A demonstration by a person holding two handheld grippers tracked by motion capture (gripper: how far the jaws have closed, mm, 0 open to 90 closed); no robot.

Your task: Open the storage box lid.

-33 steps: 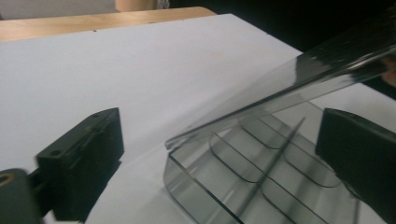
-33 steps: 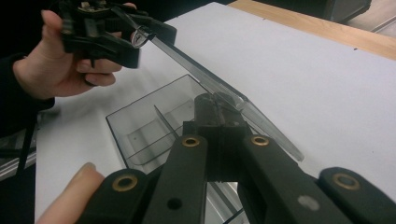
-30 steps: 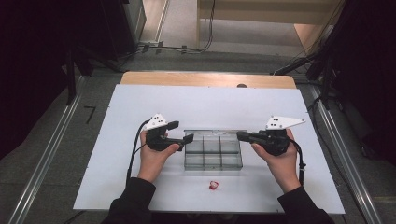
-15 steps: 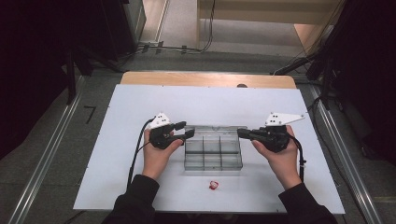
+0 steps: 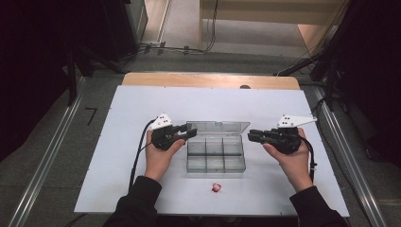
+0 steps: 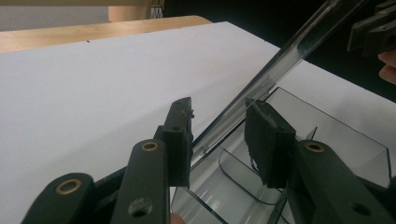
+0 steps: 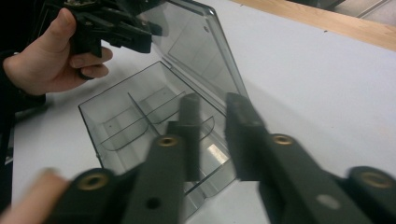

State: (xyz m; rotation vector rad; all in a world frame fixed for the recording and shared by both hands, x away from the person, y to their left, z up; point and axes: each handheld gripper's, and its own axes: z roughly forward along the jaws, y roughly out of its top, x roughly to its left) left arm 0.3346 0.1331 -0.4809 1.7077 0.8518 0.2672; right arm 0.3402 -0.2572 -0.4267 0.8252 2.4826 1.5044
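Note:
A clear plastic compartment box (image 5: pixel 215 158) stands mid-table, its compartments bare. Its lid (image 5: pixel 217 128) is raised and leans back. My left gripper (image 5: pixel 191 134) is at the lid's left end. In the left gripper view the lid's edge (image 6: pixel 289 51) runs between its jaws (image 6: pixel 219 112), which have just been closing; a gap still shows beside the thin edge. My right gripper (image 5: pixel 250 136) is at the box's right end near the lid's corner. Its jaws (image 7: pixel 212 105) have just been opening and stand apart with nothing between them, over the box (image 7: pixel 121 121).
A small red item (image 5: pixel 216 187) lies on the white tabletop (image 5: pixel 118 142) in front of the box. A wooden strip (image 5: pixel 208 80) borders the table's far edge. Metal rails run along the floor on both sides.
The left gripper has shifted right onto the lid's left edge and its jaws have narrowed. The right jaws have parted beside the lid's right corner. The lid stands more raised.

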